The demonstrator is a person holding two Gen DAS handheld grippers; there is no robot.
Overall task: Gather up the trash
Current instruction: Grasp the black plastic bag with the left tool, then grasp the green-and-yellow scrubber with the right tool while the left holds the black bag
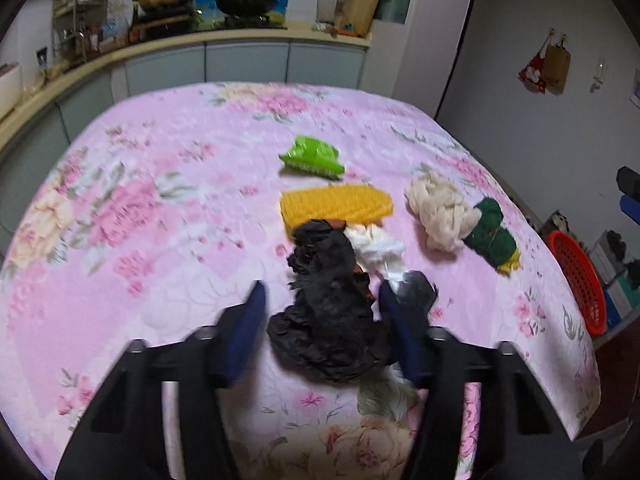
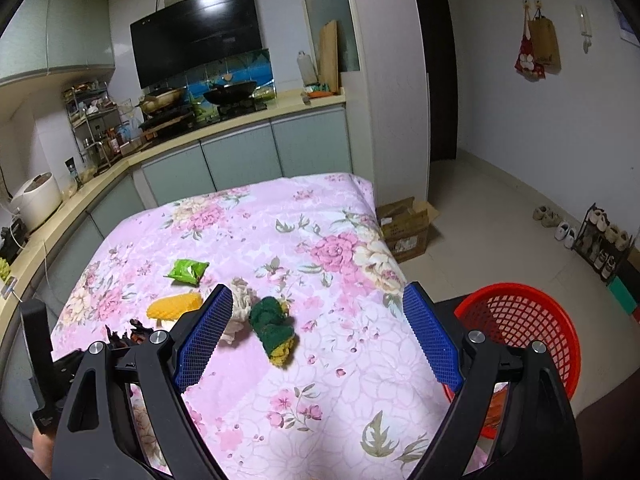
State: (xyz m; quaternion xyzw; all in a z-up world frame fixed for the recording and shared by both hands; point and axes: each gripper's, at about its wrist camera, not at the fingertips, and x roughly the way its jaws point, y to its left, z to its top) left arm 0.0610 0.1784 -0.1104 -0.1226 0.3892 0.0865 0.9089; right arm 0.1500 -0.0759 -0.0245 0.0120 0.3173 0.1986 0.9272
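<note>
A crumpled black plastic bag (image 1: 328,312) lies on the pink floral cloth (image 1: 160,240), right between the fingers of my left gripper (image 1: 320,287). The right pad overlaps the bag's edge; a sliver of cloth shows beside the left pad. Behind the bag lie a white tissue wad (image 1: 376,248), a yellow ridged sponge (image 1: 336,204) and a green wrapper (image 1: 312,158). A cream cloth wad (image 1: 438,208) and a green-and-yellow scouring pad (image 1: 490,232) lie to the right. My right gripper (image 2: 318,291) hovers open and empty over the scouring pad (image 2: 274,328).
A red mesh basket (image 2: 516,320) stands on the floor off the table's right edge, just beside my right gripper. A cardboard box (image 2: 408,228) and a shoe rack (image 2: 604,244) stand farther off. A kitchen counter (image 2: 240,120) runs behind and along the left.
</note>
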